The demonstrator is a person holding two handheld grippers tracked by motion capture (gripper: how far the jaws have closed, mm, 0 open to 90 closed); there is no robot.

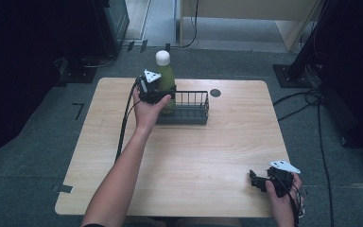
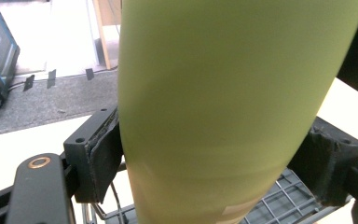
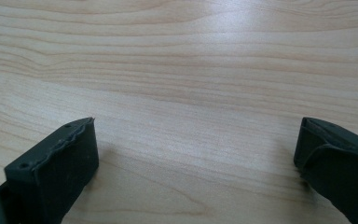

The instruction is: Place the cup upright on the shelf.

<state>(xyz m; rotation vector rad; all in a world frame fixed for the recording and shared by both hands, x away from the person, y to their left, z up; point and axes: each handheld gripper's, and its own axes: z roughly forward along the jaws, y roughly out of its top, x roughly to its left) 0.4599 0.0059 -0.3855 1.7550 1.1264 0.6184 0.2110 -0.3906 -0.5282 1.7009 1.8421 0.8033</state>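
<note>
1. Nearby, at five o'clock on the tabletop (image 1: 208, 156), my right tongs (image 3: 196, 149) rest wide and hold nothing.
2. Farther, at twelve o'clock, my left tongs (image 2: 214, 154) hug the green bottle (image 2: 223, 107) standing in the wire basket (image 1: 189, 106); a loosening grip could let it tip against the rail.

A lab or test room is suggested by a lone wooden table (image 1: 179, 156) set on grey carpet (image 1: 38, 142), ringed by trailing cables (image 1: 324, 142), tape marks (image 1: 79, 109) and dark equipment stands (image 1: 290, 75).
</note>
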